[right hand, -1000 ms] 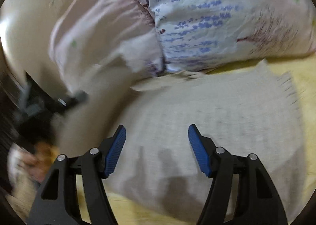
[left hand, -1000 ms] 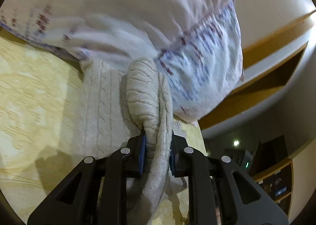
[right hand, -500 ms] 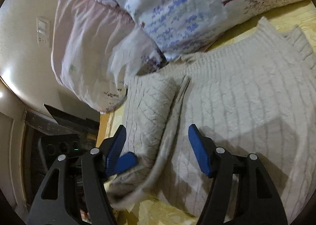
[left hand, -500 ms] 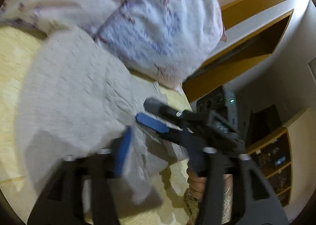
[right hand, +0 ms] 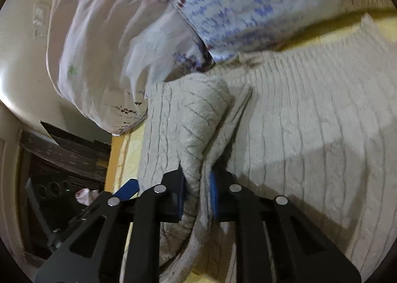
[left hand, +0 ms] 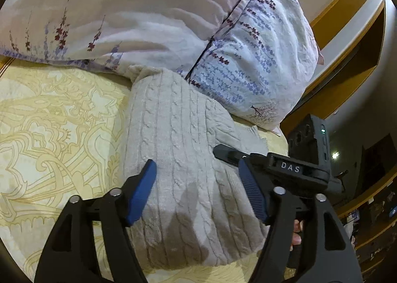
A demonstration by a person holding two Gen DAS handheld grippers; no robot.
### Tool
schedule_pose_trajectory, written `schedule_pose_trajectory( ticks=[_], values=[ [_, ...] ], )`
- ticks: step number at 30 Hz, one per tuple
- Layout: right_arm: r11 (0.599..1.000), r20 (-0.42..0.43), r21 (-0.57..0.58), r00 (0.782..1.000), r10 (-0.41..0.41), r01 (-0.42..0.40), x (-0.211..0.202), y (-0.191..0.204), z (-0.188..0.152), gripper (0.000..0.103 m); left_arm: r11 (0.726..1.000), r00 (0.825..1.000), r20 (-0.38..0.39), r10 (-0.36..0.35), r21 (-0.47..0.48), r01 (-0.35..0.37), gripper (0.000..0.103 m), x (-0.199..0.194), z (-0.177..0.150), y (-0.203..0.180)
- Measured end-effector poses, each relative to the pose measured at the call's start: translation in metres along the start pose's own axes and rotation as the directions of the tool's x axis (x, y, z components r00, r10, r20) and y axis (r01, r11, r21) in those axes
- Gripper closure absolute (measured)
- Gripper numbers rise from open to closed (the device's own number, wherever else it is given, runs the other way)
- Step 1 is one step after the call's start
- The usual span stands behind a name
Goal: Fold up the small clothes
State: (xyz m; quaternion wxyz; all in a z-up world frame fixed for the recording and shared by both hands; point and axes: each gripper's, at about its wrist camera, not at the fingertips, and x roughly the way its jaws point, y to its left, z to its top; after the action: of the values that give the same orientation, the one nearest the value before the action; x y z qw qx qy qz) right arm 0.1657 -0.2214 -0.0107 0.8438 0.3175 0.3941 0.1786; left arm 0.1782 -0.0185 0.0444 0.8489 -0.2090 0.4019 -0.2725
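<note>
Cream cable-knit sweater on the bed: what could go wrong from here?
1. The right gripper is shut on a bunched fold of the cream cable-knit sweater; pulling may drag several layers and undo the fold.
2. The open left gripper pins nothing, so the sweater may slide on the yellow patterned bedspread.
3. The floral pillows touch the sweater's far edge and could snag it.

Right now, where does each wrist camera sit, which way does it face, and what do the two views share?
Left wrist: on the left gripper, open, looking along its fingers over the cable-knit sweater toward the floral pillows; a hand shows beneath the other gripper.
Right wrist: on the right gripper, shut on a sweater fold, facing the pillows.
Shared: sweater, pillows, yellow bedspread; each sees the other gripper.
</note>
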Motion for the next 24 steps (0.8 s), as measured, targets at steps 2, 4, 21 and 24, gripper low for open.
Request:
schedule_pose_trajectory(
  ticks=[2, 4, 21, 24],
  values=[
    [0.999, 0.035, -0.042, 0.999, -0.009, 0.011, -0.012, 0.007, 0.001, 0.089, 1.000, 1.000, 0.019, 0.013, 0.003, -0.013, 0.026, -0.004, 0.002, -0.001],
    [0.997, 0.064, -0.076, 0.998, -0.029, 0.034, -0.025, 0.012, 0.003, 0.089, 1.000, 1.000, 0.025, 0.016, -0.002, -0.016, 0.024, -0.008, 0.000, 0.000],
    [0.950, 0.207, -0.067, 0.936, -0.285, 0.304, -0.111, -0.046, 0.006, 0.090, 0.998, 0.994, -0.097, 0.045, 0.042, -0.041, 0.025, 0.037, -0.018, -0.022],
    [0.945, 0.240, -0.023, 0.919, -0.312, 0.327, -0.127, -0.062, 0.010, 0.090, 0.998, 0.993, -0.118, 0.026, 0.053, -0.020, 0.025, 0.046, -0.021, -0.030]
  ],
)
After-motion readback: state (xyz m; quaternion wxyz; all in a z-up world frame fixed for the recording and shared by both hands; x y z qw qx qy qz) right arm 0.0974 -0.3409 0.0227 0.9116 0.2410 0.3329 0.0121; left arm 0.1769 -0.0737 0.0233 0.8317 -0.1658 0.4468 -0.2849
